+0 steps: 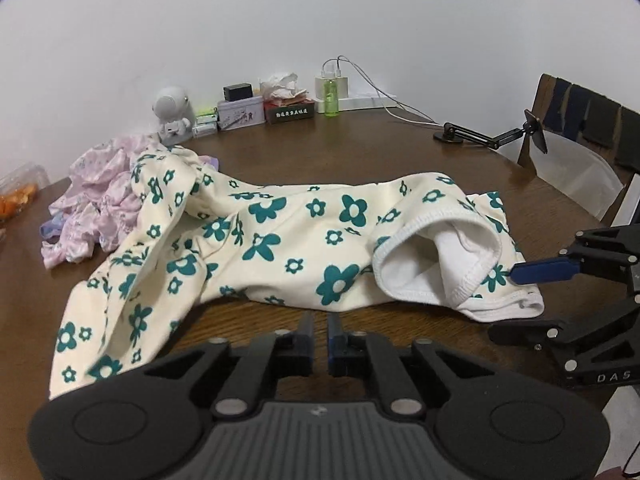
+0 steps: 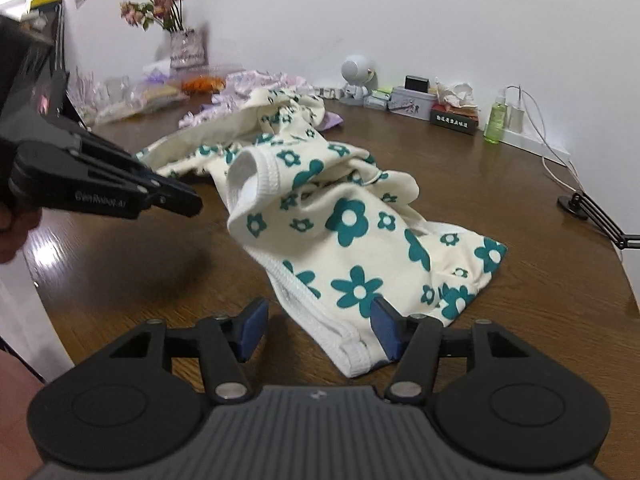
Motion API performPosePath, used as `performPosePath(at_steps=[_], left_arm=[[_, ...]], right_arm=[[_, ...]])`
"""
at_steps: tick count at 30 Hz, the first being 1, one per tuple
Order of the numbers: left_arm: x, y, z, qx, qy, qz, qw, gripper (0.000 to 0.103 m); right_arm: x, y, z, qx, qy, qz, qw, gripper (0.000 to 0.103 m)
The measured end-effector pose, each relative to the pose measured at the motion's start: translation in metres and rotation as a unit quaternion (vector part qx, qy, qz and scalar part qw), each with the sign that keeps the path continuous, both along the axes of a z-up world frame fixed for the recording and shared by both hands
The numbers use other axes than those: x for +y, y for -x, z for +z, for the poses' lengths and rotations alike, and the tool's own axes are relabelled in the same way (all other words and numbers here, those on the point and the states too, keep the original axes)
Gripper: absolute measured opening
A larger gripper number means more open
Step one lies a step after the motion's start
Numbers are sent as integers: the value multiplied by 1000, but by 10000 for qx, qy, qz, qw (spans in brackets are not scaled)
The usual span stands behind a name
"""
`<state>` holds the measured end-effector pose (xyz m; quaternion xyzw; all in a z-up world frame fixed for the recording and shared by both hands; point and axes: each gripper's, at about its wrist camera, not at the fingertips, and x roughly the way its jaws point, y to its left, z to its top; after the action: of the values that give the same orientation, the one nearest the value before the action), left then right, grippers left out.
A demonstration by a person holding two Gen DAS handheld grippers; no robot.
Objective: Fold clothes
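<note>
**me:** Fingers first: left gripper (image 1: 319,330) has its two pads nearly together, just a sliver between them and nothing in it, hovering just short of the near edge of the flowered garment (image 1: 256,240). Right gripper (image 2: 320,330) is spread wide, with the white-ribbed hem corner lying between the pads. Not pinched, as far as I can tell.

**other:** so where's the garment sitting?

**me:** Middle of the brown table (image 1: 360,152), stretched out left to right but rumpled, not flat. One ribbed opening gapes on the right and shows the white inside. The far left end is bunched up against a pink crumpled pile (image 1: 96,200).

**other:** why wide on one side and closed on the other?

**me:** My guess: the right one is wide because it's straddling that thick ribbed hem, ready to bite or just let go. I can't tell which. The left one is narrow and parked near the edge, maybe to pin or nudge fabric. It's not folded as it lies.

**other:** anything in the way?

**me:** Not much. Tins, a little white robot figure (image 1: 173,114), a green bottle (image 1: 330,98) and a charger cable sit along the far wall, well apart from the cloth.
</note>
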<state>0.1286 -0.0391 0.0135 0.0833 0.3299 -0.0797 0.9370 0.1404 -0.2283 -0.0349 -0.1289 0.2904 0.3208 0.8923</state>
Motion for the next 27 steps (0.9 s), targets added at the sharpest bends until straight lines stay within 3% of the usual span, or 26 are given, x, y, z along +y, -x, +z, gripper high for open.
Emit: performPosePath(at_steps=[1, 3, 4, 6, 8, 10, 13, 14, 15, 16, 17, 19, 22, 24, 25, 27], left_arm=[[-5, 1, 3, -109, -99, -168, 9997, 23], [-23, 7, 12, -450, -540, -643, 9955, 50], [-34, 10, 15, -637, -948, -929, 9891, 55], [-55, 13, 17, -952, -1876, -1506, 9659, 57], [-75, 14, 12, -1164, -2849, -2057, 9290, 57], [-90, 10, 0, -1177, -3653, -2650, 8846, 56], [-106, 7, -22, -1251, -4681, -3441, 8043, 54], [-107, 7, -28, -1334, -4960, -3603, 7787, 47], [-109, 7, -34, -1418, -5222, -3742, 7531, 30], [-108, 5, -34, -1419, -5243, -3732, 7521, 19], [-108, 2, -31, -1401, -5205, -3685, 7574, 2], [-106, -3, -26, -1363, -5129, -3591, 7677, 2], [-97, -12, -1, -1456, -4315, -2875, 8426, 2], [-87, -17, 16, -1495, -3655, -2366, 8878, 2], [-82, -20, 25, -1508, -3314, -2106, 9072, 2], [-71, -23, 38, -1502, -2717, -1712, 9351, 2]], right_arm=[[-1, 1, -1, -18, 22, -57, 10000, 58], [-6, 1, 0, -20, 1, -155, 9999, 58], [-9, 1, 1, -21, -8, -203, 9998, 58], [-14, 1, 2, -27, -3, -288, 9996, 58], [-19, 1, 3, -33, 10, -360, 9993, 58], [-20, 2, 4, -38, 3, -388, 9992, 58], [-20, 1, 6, -37, -26, -410, 9991, 58], [-20, 1, 6, -28, -36, -419, 9991, 58], [-19, 0, 6, -21, -40, -431, 9991, 58], [-19, 0, 6, -13, -47, -449, 9990, 58], [-20, 0, 5, 0, -59, -470, 9989, 58], [-22, -1, 4, 23, -84, -513, 9986, 58], [-22, -5, 2, 37, -54, -609, 9981, 58], [-22, -8, 0, 47, -35, -673, 9977, 58], [-22, -10, -1, 52, -25, -705, 9975, 57], [-17, -10, -1, -21, 89, -757, 9971, 57]])
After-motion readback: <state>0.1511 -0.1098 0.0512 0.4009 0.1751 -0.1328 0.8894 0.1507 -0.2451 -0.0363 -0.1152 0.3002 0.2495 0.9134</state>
